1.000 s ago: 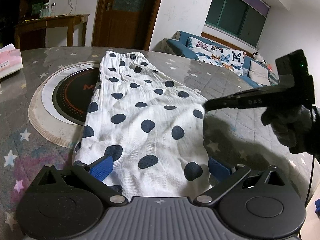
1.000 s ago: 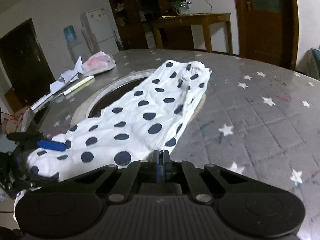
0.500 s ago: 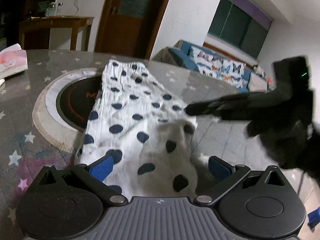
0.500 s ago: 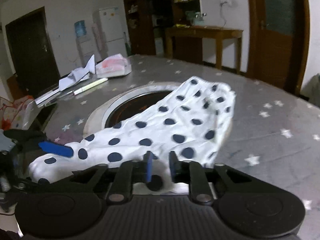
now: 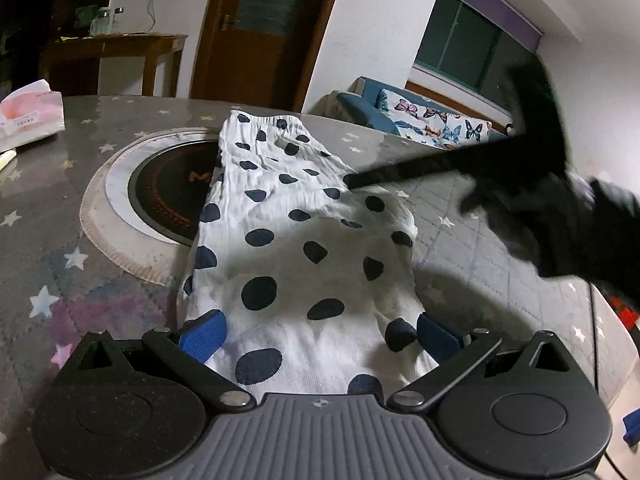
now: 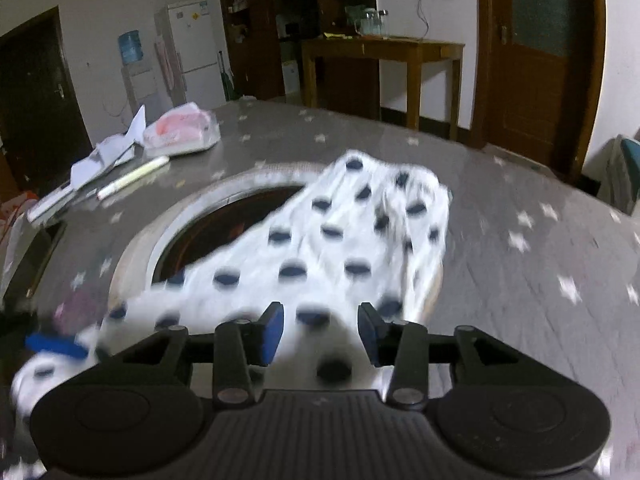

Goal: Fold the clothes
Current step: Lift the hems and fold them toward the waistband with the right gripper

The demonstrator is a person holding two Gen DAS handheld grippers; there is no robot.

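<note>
A white polka-dot cotton garment (image 5: 296,240) lies lengthwise on the grey star-patterned table (image 5: 60,216), partly covering a round black inset cooktop (image 5: 168,196). A pink tissue pack (image 5: 30,114) and loose papers (image 6: 108,160) lie well apart at the table edge. The left gripper (image 5: 320,330) sits low at the garment's near end, fingers spread wide with cloth between them. The right gripper (image 6: 320,326), blurred, is parted over the garment's right edge.
</note>
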